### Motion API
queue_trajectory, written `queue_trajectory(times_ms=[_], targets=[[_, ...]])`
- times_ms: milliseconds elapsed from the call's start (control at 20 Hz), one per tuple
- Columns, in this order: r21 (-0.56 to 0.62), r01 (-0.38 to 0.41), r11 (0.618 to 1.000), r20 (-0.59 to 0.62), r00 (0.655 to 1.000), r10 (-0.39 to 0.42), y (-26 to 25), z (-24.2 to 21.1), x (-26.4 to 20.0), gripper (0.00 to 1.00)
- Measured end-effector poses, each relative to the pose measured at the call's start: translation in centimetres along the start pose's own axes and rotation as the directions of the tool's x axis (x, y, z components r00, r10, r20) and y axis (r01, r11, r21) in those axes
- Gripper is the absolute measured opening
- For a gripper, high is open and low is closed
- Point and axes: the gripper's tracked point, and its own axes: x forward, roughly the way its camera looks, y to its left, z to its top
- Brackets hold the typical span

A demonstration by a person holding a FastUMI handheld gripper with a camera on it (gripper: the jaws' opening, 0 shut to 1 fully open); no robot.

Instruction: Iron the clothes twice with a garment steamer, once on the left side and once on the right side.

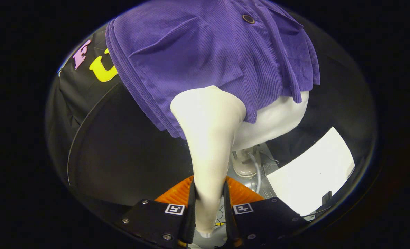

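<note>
Fingers (191,211): I hold them clamped on the steamer (208,138) handle. Steamer head against purple shirt (205,52) hem; passes completed: cannot tell.

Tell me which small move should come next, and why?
Probably push the steamer forward and up onto the purple garment. The hand-held gripper is shut on the steamer's handle, and its wide head lies at the garment's lower hem, with most of the cloth beyond it.
</note>
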Motion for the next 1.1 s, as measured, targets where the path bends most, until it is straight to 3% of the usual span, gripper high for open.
queue_trajectory(times_ms=[300, 600, 1100], targets=[[0.002, -0.024, 1.000, 0.019, 1.000, 0.024, -0.4, -1.2, -2.0, 0.37], [-0.023, -0.081, 0.996, 0.166, 0.983, 0.083, -0.3, 1.6, -9.5, 0.36], [-0.063, -0.118, 0.991, 0.444, 0.886, 0.134, 1.1, 11.3, -23.6, 0.36]])
